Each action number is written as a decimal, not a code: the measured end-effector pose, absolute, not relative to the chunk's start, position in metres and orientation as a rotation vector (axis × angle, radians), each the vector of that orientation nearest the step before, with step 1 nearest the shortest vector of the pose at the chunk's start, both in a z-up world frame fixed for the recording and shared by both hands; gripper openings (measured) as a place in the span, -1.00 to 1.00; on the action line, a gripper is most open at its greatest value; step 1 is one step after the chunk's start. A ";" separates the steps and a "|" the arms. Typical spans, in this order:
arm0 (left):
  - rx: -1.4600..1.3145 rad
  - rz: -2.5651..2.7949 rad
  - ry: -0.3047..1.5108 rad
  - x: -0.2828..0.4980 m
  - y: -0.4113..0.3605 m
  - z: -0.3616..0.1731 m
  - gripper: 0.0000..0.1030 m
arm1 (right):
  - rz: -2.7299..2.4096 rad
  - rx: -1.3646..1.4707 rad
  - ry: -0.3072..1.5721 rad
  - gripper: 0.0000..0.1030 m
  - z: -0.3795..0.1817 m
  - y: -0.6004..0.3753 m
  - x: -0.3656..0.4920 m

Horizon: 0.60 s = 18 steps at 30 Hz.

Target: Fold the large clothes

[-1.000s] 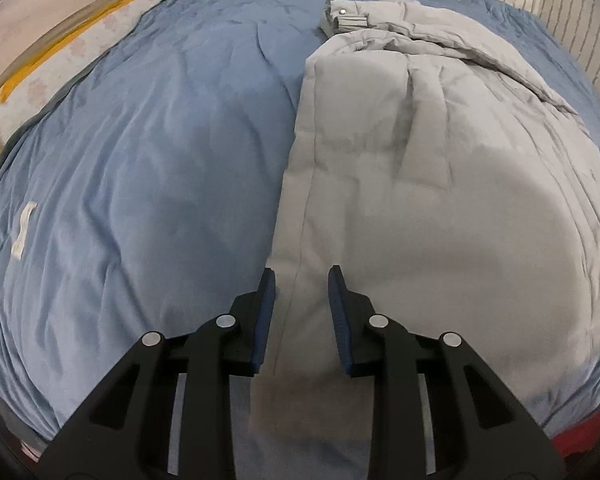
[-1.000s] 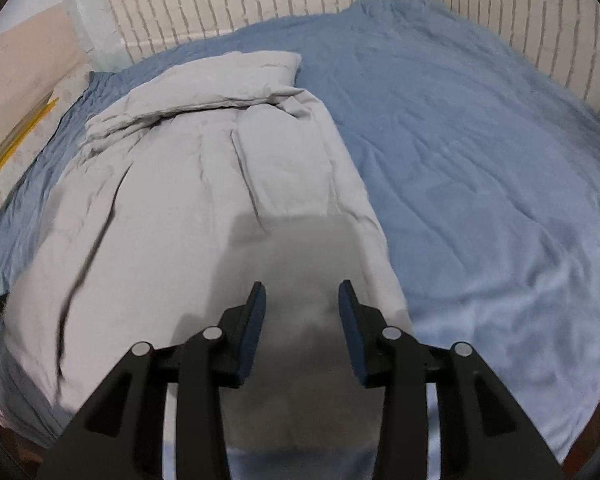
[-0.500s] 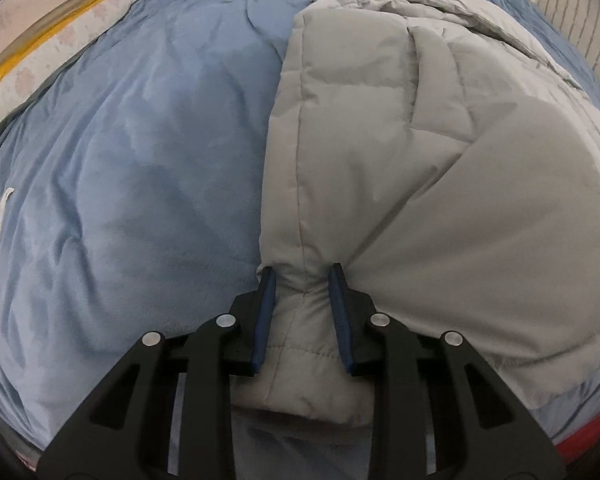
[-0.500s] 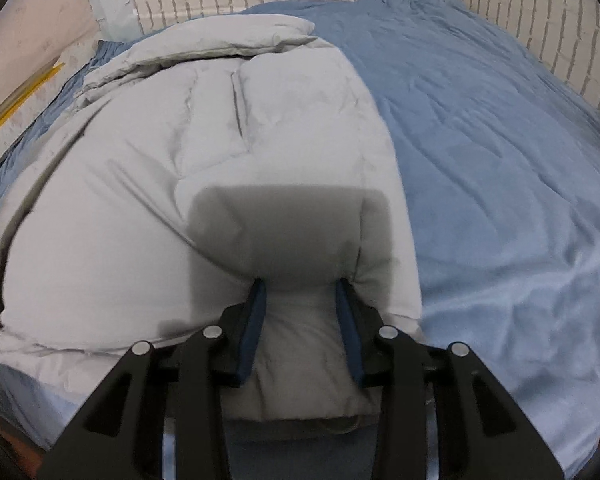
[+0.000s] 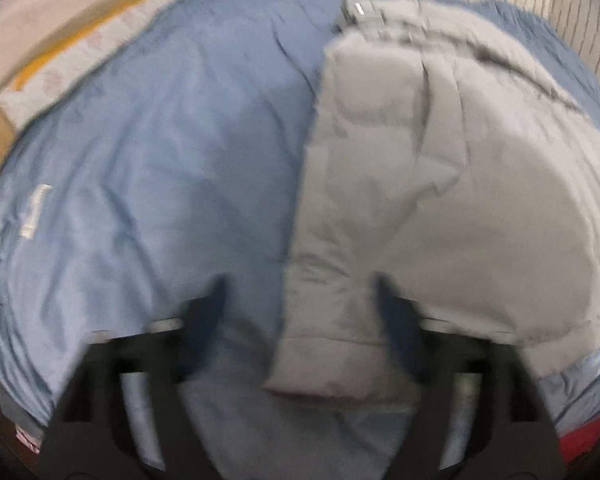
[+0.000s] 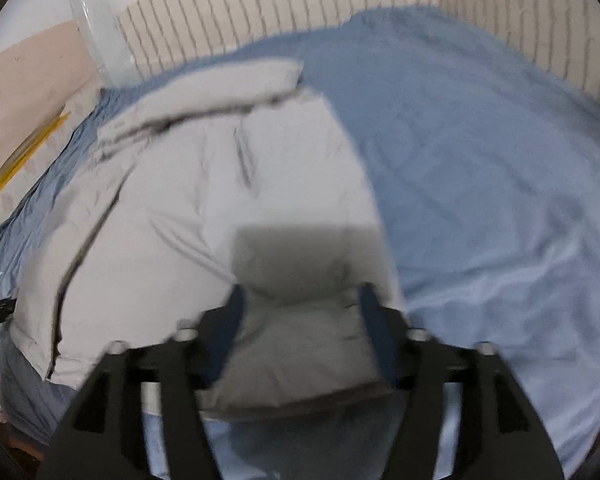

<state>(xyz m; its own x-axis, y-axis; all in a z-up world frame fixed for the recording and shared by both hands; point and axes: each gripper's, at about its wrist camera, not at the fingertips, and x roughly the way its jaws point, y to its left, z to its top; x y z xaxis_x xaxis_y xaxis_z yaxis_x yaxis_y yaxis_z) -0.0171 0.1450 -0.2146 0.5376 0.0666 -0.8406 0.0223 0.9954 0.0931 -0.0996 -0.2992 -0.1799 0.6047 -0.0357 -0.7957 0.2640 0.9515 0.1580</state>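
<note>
A grey padded jacket point(image 5: 440, 208) lies folded lengthwise on the blue bedsheet point(image 5: 160, 168), collar end far away. My left gripper point(image 5: 298, 288) hangs over the near hem with its jaws opening wide. The left finger stands over bare sheet, and the hem's left corner lies loose between the fingers. In the right wrist view the same jacket point(image 6: 204, 208) fills the left half. My right gripper point(image 6: 302, 294) is over the hem's right corner, jaws opening, with shadowed fabric between the fingers and not pinched. Both views are motion-blurred.
A wall with striped covering point(image 6: 300, 4) runs along the far and right sides of the bed. A floral pillow with a yellow strip point(image 5: 84, 52) lies at the far left. Bare blue sheet point(image 6: 480, 184) stretches to the right of the jacket. Something red point(image 5: 588, 436) shows at the bed's near right edge.
Half a second ago both grippers pinched the jacket's near hem. Now both pairs of jaws have spread wide, the hem has dropped onto the sheet, and both cameras have pulled back.
</note>
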 end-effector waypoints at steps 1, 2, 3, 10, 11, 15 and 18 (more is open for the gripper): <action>0.093 0.035 0.987 -0.019 0.148 -0.211 0.85 | -0.192 0.253 0.893 0.51 -0.175 -0.300 -0.104; 0.090 0.041 0.983 -0.020 0.151 -0.209 0.85 | -0.204 0.240 0.889 0.54 -0.172 -0.301 -0.106; 0.087 0.043 0.992 -0.019 0.153 -0.211 0.85 | -0.210 0.237 0.893 0.57 -0.172 -0.303 -0.107; -0.017 -0.016 1.059 -0.014 0.158 -0.237 0.83 | -0.236 0.328 0.955 0.57 -0.190 -0.324 -0.108; -0.039 -0.031 1.066 -0.013 0.157 -0.240 0.78 | -0.235 0.340 0.975 0.57 -0.195 -0.325 -0.108; -0.048 -0.055 1.070 -0.019 0.145 -0.246 0.65 | -0.220 0.375 1.012 0.57 -0.212 -0.323 -0.115; -0.049 -0.080 1.071 -0.027 0.146 -0.244 0.63 | -0.201 0.377 0.999 0.41 -0.212 -0.314 -0.119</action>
